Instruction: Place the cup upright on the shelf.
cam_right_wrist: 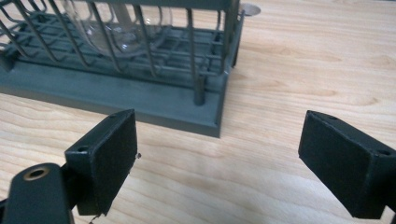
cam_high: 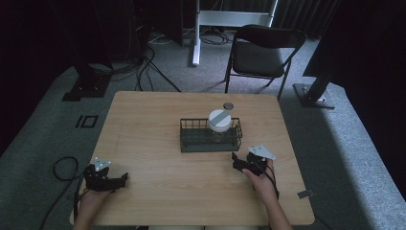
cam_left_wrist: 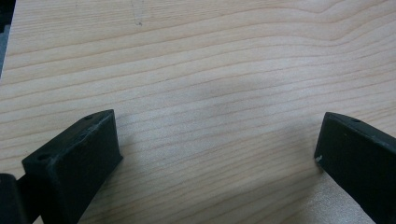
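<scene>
Dim lab: floor cables, rig stands, folding chair.

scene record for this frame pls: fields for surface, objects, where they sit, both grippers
surface: wooden table
rack: dark wire rack near the table's middle, on a flat base
jar: clear glass jar with white lid standing inside the rack, toward its right end
small item: round dark disc on the table behind the rack, apart from it; what it is cannot be told
left gripper: open, empty, over bare wood at the near left
right gripper: open, empty, just in front of the rack's right corner, not touching it
background: folding chair beyond the table
</scene>
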{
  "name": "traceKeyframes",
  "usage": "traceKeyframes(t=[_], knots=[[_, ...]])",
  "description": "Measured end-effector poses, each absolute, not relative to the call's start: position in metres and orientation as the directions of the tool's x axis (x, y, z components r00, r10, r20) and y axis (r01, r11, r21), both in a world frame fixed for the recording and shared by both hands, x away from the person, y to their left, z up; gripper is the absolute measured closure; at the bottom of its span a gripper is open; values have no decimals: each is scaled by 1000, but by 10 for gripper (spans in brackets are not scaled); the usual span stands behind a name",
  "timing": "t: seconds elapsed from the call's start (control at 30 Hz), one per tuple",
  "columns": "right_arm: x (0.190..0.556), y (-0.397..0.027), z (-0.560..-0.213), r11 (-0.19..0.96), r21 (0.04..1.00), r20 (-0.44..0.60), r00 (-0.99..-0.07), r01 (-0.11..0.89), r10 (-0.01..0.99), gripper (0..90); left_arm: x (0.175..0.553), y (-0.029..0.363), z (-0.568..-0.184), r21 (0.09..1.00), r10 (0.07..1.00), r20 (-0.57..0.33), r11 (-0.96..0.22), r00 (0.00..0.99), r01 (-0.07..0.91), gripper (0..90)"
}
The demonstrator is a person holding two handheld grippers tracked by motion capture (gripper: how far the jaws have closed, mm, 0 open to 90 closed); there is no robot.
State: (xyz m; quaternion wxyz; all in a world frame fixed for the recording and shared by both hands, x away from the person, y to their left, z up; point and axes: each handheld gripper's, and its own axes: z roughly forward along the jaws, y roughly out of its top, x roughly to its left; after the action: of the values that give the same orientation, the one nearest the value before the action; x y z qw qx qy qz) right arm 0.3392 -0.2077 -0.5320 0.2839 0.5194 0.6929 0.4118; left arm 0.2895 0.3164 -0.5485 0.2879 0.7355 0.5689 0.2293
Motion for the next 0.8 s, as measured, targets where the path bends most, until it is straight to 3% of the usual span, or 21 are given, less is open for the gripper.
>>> traceKeyframes(t=[0.8], knots=[[336, -241, -547, 120, 826, 16, -235, 551, 972, 115, 289, 317, -548, 683, 968, 11, -189, 249, 705, 2]])
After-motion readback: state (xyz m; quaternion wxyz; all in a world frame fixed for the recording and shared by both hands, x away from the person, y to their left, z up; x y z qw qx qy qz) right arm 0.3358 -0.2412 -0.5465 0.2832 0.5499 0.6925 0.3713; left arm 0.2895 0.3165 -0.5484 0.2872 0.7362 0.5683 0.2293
